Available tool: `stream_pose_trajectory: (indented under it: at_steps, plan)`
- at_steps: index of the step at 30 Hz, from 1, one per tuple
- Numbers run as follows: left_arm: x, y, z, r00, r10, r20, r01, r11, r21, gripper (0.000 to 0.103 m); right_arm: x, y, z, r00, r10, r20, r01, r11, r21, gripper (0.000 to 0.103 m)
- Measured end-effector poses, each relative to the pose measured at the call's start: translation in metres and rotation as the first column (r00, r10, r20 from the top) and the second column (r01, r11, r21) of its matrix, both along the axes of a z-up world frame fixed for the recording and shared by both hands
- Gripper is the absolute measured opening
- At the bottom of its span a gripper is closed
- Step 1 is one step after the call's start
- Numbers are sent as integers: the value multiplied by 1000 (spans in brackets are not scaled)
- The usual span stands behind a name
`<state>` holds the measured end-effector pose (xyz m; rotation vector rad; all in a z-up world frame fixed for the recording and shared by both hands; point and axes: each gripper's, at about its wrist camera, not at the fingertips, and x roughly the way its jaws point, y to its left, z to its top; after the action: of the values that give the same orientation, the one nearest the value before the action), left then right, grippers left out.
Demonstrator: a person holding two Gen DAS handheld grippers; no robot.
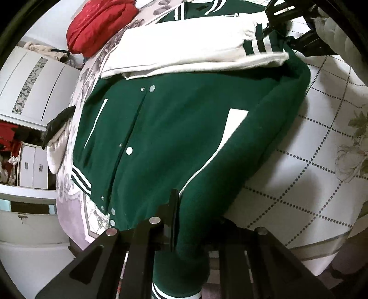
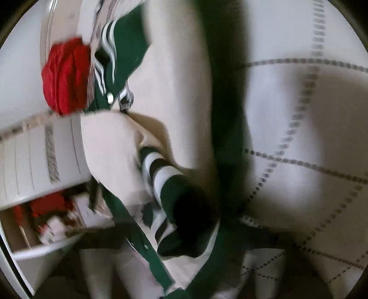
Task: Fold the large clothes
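1. We see a green varsity jacket spread front-up on the bed, its snap placket running down the middle and white pocket welts on either side.
2. Both cream sleeves lie folded across the chest, one on top of the other, with a green-and-white striped cuff near the far right edge of the jacket.
3. Our left gripper sits at the near hem; its fingers close on a bunched fold of green fabric that runs down between them, so we read it as holding the jacket hem.
4. The right gripper shows in the left wrist view as a dark frame at the far top right, near the striped cuff.
5. In the right wrist view everything is blurred; a striped cuff and dark green cloth fill the centre, and we cannot tell how the right gripper's jaws stand.
6. A red garment lies bunched at the far end of the bed, beyond the jacket collar.
7. A white wardrobe stands to the left of the bed, with more clothes piled near it.
8. The bed cover is white with a dotted diamond grid and floral prints.
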<state>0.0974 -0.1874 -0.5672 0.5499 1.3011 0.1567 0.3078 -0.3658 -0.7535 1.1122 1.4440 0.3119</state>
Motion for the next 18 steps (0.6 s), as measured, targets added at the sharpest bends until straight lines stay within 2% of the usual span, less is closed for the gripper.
stream_pose_trajectory:
  at_steps: [1, 4, 5, 7, 8, 12, 15, 18]
  plan:
    - [-2, 1, 2, 1000, -6, -3, 6, 1000, -5, 10, 0, -4, -1, 1000, -3, -2, 3, 1000, 1, 16]
    - [-17, 9, 18, 1000, -11, -14, 10, 999, -39, 9, -10, -8, 21, 1000, 26, -16, -26, 1000, -16, 15]
    - [-24, 13, 25, 1000, -11, -15, 10, 999, -52, 9, -26, -12, 41, 999, 51, -17, -51, 998, -31, 14]
    - [-43, 20, 45, 999, -19, -29, 16, 995, -95, 9, -53, -13, 60, 997, 75, -35, -77, 996, -49, 14]
    - [-54, 23, 58, 999, -21, -35, 16, 992, -125, 9, -72, -18, 82, 995, 87, -50, -91, 994, -68, 14]
    - [-75, 36, 111, 998, -34, -50, 21, 972, -235, 9, -152, -61, 147, 993, 59, -102, -72, 988, -134, 14]
    - [-60, 62, 145, 1000, -12, -19, 5, 952, -306, 9, -150, -46, 191, 996, 45, -78, -57, 986, -158, 14]
    - [-18, 111, 154, 998, 55, 27, -41, 927, -372, 10, -115, -11, 219, 999, 49, -22, -53, 979, -195, 14]
